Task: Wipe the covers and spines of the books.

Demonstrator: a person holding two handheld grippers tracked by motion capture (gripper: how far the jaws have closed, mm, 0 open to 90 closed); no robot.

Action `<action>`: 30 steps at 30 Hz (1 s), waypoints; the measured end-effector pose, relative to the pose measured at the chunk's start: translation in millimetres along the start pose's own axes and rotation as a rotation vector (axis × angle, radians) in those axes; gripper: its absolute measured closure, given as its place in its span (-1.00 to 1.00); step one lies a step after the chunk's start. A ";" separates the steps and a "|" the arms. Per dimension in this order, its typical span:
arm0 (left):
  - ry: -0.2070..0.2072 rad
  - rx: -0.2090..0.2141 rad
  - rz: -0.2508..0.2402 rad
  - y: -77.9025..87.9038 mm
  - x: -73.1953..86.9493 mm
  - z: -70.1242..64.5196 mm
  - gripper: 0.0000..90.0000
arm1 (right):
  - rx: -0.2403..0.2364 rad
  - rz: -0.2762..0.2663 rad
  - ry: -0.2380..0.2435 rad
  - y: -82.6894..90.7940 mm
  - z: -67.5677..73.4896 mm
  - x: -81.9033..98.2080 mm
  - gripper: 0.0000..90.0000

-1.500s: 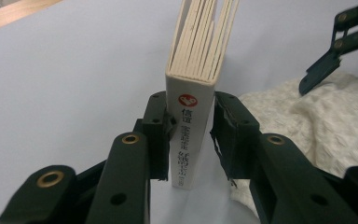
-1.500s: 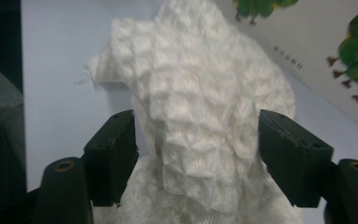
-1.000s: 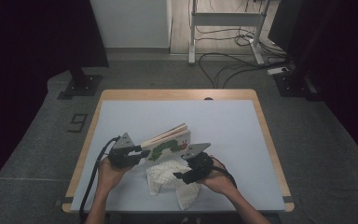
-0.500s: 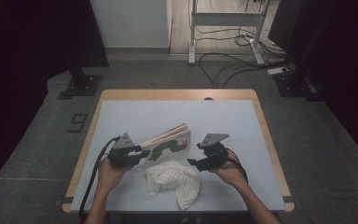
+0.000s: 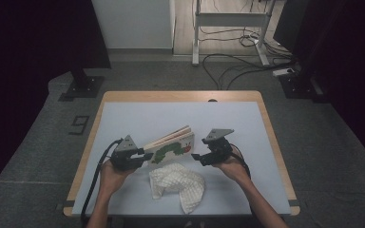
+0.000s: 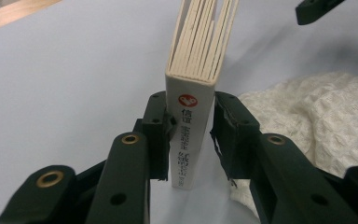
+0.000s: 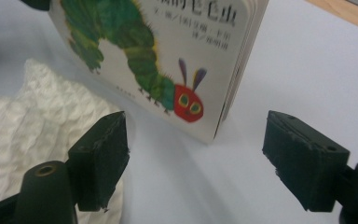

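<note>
Your left gripper sits at about eight o'clock on the pale blue-grey tabletop with a light wooden edge, and its two black jaws are pinching the spine end of the thick white board book with a green caterpillar on its cover. In the left gripper view that gripper has one pad against each side of the book at its white spine (a red round logo and a column of printed characters run down it), and the cream page edges fan away from you toward twelve o'clock.

The book stands on its long edge near the table's centre, tilted, its cover facing you. Just below it, at about six o'clock, lies the crumpled cream waffle-textured cloth, close beside the book; whether the two touch you cannot tell from above.

Your right gripper hovers at about four o'clock, just beside the book's free end, jaws spread wide and holding nothing. In the right gripper view the gripper frames the lower corner of the book, where the caterpillar's red face sits, with clear gaps on both sides. The cloth lies behind the left-hand jaw in that view.
</note>
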State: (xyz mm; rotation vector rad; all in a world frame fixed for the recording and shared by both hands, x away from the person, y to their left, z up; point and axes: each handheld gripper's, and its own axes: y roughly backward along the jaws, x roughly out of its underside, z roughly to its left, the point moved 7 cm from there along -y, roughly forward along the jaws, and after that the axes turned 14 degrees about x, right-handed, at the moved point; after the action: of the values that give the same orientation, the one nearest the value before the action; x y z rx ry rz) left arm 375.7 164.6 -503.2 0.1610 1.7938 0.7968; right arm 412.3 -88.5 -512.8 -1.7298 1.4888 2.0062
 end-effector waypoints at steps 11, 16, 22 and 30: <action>-0.001 0.002 0.000 0.0 0.0 0.2 0.49 | -0.036 -0.009 0.017 -29.7 -4.5 -24.9 -0.69; -0.003 0.004 0.002 0.1 0.0 0.0 0.50 | -0.061 -0.023 0.006 -41.4 -5.6 -30.9 -0.69; -0.007 0.001 0.004 0.2 -0.4 0.6 0.52 | -0.135 -0.054 0.005 -43.2 -0.4 -33.6 -0.61; -0.010 -0.021 0.000 -0.9 -2.5 6.3 0.52 | -0.120 -0.052 0.006 -33.8 -3.0 -32.6 -0.34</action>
State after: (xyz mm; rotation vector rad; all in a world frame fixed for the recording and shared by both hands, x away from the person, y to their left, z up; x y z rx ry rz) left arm 382.4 165.5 -502.8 0.1508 1.7761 0.8127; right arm 446.8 -57.2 -506.2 -1.8012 1.3357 2.1055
